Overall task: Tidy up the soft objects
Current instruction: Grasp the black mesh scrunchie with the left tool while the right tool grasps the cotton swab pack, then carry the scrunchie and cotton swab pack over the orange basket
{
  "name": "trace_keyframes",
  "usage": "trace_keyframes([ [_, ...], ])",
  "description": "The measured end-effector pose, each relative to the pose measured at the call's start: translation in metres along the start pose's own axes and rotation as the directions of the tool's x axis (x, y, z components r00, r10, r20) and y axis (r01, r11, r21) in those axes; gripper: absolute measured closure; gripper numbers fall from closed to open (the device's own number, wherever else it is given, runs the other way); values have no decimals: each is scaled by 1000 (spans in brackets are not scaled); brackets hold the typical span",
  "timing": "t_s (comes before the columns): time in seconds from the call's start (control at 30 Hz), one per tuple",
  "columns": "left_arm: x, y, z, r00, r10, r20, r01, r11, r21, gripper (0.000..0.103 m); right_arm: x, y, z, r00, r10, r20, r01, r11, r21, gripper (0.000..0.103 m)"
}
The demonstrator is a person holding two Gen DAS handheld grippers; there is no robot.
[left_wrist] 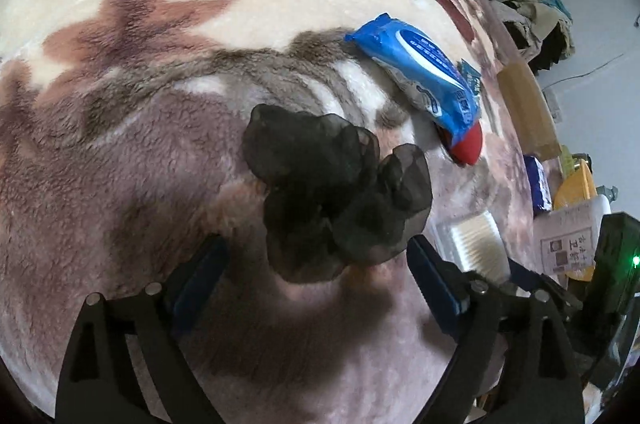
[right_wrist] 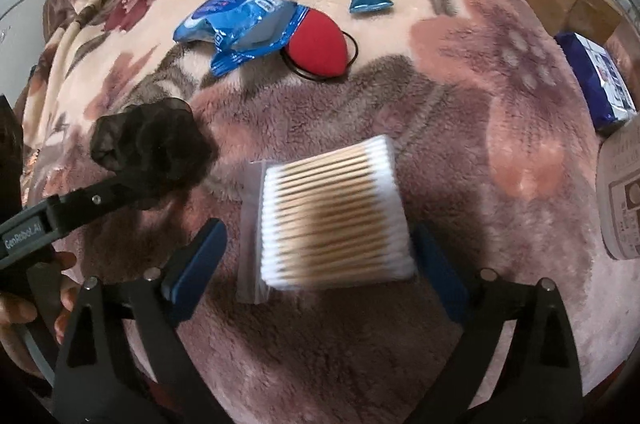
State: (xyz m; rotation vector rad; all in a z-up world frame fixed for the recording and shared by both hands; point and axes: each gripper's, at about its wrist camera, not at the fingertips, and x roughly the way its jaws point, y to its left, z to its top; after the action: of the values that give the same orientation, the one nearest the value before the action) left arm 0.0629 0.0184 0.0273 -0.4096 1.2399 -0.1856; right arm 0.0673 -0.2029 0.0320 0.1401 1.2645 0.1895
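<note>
The cotton swab pack [right_wrist: 334, 214] lies between the right gripper's [right_wrist: 320, 256] spread fingers; the black sheer fabric [left_wrist: 332, 195] sits just ahead of the left gripper's [left_wrist: 316, 264] parted fingers, mid-blanket [left_wrist: 160, 103].

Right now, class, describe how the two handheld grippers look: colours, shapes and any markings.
Both grippers, left and right, have black triangular frames with silver bolts and dark blue pads on the jaws. The left's side reads "GenRobot.AI". A bare hand holds it.

A crumpled sheer black scrunchie [left_wrist: 336, 199] lies on the floral blanket, near a clear bag of cotton swabs [right_wrist: 334, 214] lying flat.
</note>
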Motion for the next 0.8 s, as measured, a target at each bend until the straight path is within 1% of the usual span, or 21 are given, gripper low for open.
trace_keyframes([
  [0.07,8,-1,4,1000,12,-10,-12,1000,-13,8,7,6,2,999,-36,-12,35,999,-27,8],
  [0.13,17,-1,6,999,34,-29,-35,999,-24,8,14,10,1,997,-80,-21,79,996,-46,8],
  [0.17,21,-2,7,998,44,-39,-46,999,-29,8,15,10,0,996,-88,-23,87,995,-41,9],
  [0.2,23,-2,8,998,51,-44,-53,998,-34,8,17,10,0,996,-89,-26,88,996,-31,12],
  [0.23,24,-2,9,998,54,-43,-56,998,-41,8,17,9,-1,996,-91,-24,90,996,-19,22],
  [0.27,24,-2,10,998,54,-40,-56,997,-47,8,17,8,-1,994,-103,-22,103,995,-17,26],
  [0.3,25,-3,10,998,58,-35,-59,997,-46,10,16,6,-1,994,-107,-23,107,994,-17,28],
  [0.37,23,-7,11,995,102,-24,-102,995,-15,34,12,3,-1,996,-94,-15,93,996,-16,28],
  [0.4,22,-8,11,993,115,-20,-115,993,0,38,8,2,-1,996,-85,-8,85,996,-13,29],
  [0.43,20,-9,11,994,112,-16,-112,994,12,46,5,1,-1,997,-76,1,76,997,-11,29],
  [0.47,17,-10,10,994,107,-14,-106,994,22,60,3,1,-1,997,-71,8,71,997,-9,29],
  [0.53,11,-16,8,994,105,-12,-104,993,45,71,-3,-1,-3,998,-66,21,66,998,-4,29],
  [0.6,3,-22,5,995,104,-2,-103,992,65,71,-9,-3,-4,998,-62,28,62,998,1,29],
  [0.8,-20,-40,-1,994,100,34,-103,987,124,78,-27,-7,-11,997,-50,64,49,999,24,29],
])
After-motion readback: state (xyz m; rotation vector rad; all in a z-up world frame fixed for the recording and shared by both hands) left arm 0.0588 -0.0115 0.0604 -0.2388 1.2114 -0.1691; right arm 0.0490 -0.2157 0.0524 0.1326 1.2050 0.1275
